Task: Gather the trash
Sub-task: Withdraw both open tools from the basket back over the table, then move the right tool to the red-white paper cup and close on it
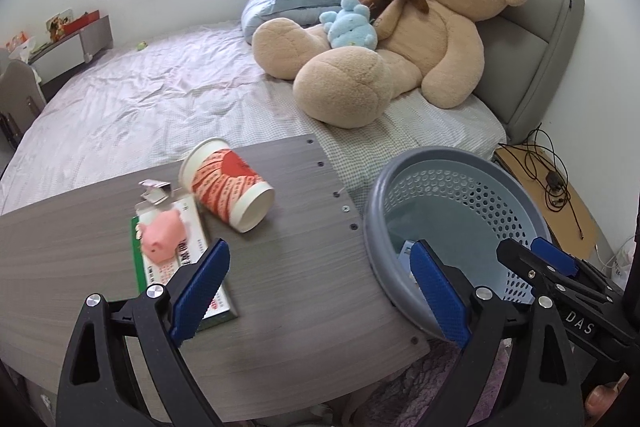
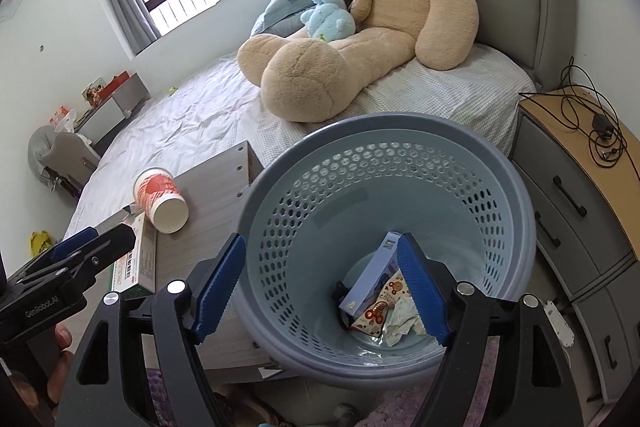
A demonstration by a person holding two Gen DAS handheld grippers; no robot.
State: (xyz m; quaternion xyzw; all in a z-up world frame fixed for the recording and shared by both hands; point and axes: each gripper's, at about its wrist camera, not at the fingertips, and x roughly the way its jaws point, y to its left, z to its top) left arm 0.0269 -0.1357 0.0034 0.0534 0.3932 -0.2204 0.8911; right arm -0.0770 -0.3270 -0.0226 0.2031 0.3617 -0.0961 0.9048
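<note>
Bedroom, grey counter (image 1: 300, 267) against the bed (image 1: 140, 95), basket (image 2: 280, 211) off its right edge. Already binned: box (image 2: 370, 281), wrapper (image 2: 376, 311), crumpled tissue (image 2: 404, 315). Left on the counter: tipped paper cup (image 1: 228, 183), green-edged carton (image 1: 180, 267) under a pink pig toy (image 1: 162, 235), torn scrap (image 1: 154, 189). Left claw (image 1: 316, 291) open, empty, near the carton. Right claw (image 2: 320, 291) open, empty, over the basket. Free room mid-counter; basket rim tight to the right edge.

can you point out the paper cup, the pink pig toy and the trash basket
paper cup (image 1: 228, 183): left wrist view, on its printed red side.
pink pig toy (image 1: 160, 235): left wrist view, on its back.
trash basket (image 2: 516, 203): right wrist view, on its grey rim at right.
</note>
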